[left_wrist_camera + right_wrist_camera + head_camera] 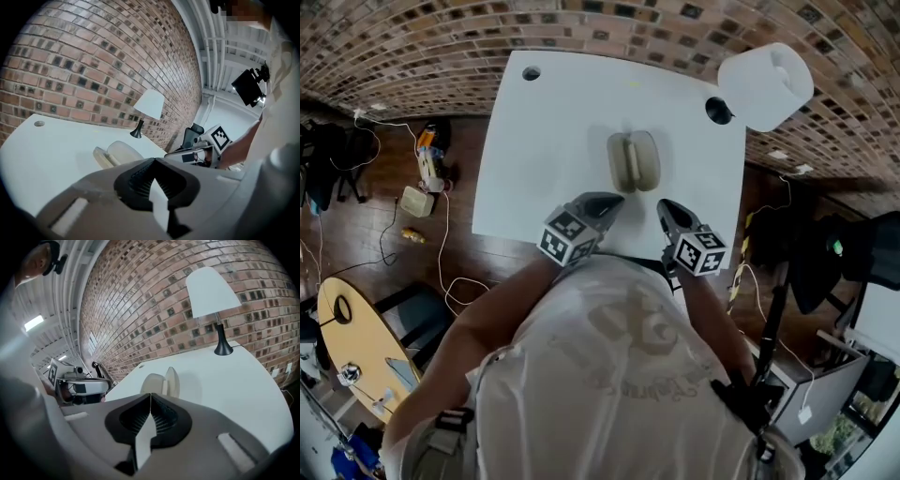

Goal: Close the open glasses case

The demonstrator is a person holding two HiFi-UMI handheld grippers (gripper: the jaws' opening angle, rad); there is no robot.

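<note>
A beige glasses case (633, 160) lies open in the middle of the white table (544, 150), its two halves spread apart. It also shows in the left gripper view as the case (117, 153) and in the right gripper view as the case (161, 383). My left gripper (614, 200) hovers near the table's front edge, just short of the case, jaws together with nothing between them. The right gripper (667, 207) hangs beside it to the right, also shut and empty. Neither touches the case. Each gripper shows in the other's view: right gripper (201, 147), left gripper (77, 385).
A white-shaded lamp (766, 84) on a black base (718, 111) stands at the table's far right corner. A round hole (531, 72) sits at the far left corner. A brick wall runs behind the table. Cables and small items lie on the wooden floor (394, 216) at left.
</note>
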